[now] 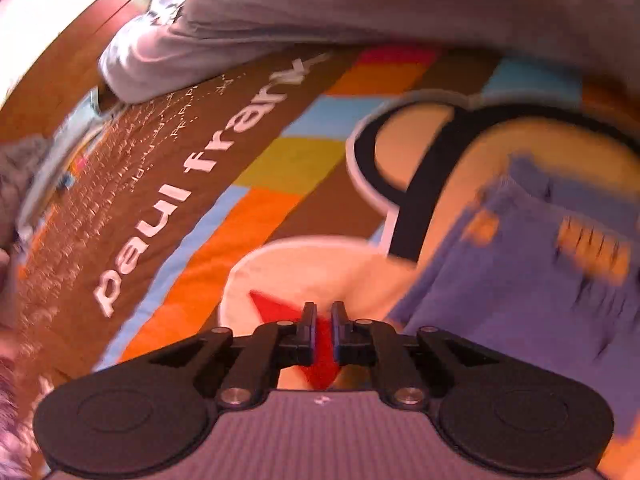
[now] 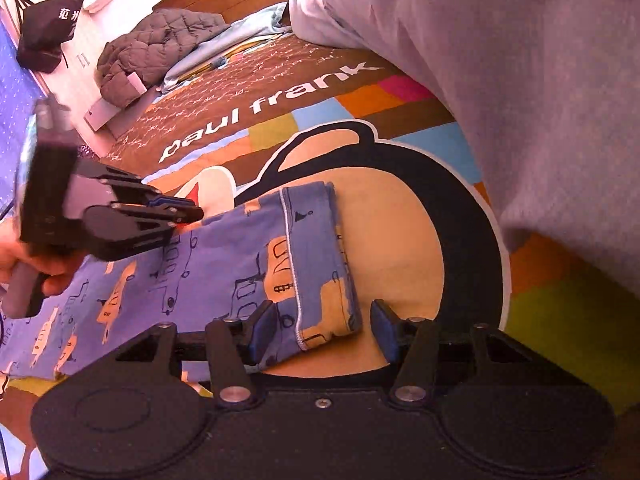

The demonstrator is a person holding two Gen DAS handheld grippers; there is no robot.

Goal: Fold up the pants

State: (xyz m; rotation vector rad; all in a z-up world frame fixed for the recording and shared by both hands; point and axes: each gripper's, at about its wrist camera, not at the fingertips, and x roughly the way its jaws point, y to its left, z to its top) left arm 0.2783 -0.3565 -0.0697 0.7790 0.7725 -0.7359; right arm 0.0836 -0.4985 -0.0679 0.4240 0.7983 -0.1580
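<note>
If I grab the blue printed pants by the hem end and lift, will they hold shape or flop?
The pants will probably flop: thin, wrinkled knit lying limp on the bedspread. Likely light. The doubled hem by the open right tool may slide apart unless both layers are pinched.

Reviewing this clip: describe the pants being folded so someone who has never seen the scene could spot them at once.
Start at the big "paul frank" bedspread with its cartoon face. The pants lie flat across the face's tan patch, right in front of the open right gripper. Unlike the plain grey quilted jacket farther back, they are blue-purple with a yellow vehicle print.
</note>
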